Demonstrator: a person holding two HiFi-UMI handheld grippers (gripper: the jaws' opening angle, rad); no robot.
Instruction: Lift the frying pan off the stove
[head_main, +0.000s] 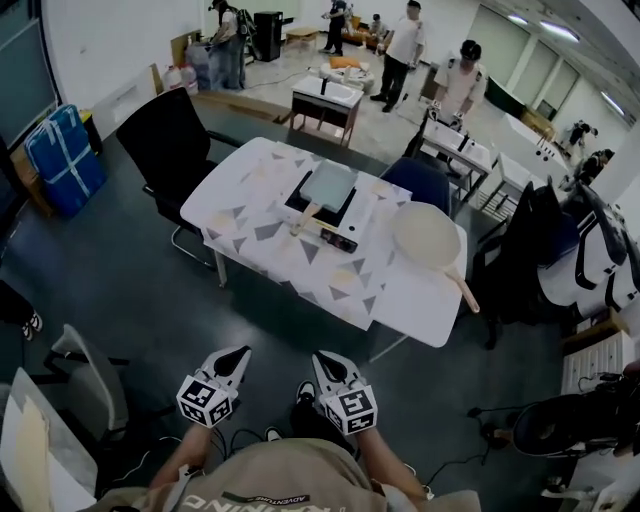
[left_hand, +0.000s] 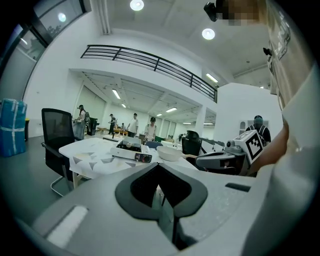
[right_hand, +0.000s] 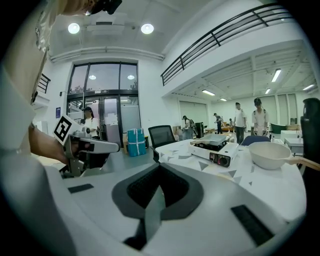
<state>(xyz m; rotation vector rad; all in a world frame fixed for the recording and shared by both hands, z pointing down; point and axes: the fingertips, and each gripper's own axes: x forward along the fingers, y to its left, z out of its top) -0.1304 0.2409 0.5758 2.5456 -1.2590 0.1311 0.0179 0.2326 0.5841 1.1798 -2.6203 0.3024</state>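
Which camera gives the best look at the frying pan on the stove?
The head view: it looks down on the square frying pan and its handle atop the stove. Both gripper views show it only far off and edge-on, the right one a little clearer.

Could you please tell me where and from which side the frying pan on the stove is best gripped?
Take the frying pan by its wooden handle: it juts out past the stove's near edge, so coming in from the table's near side looks best.
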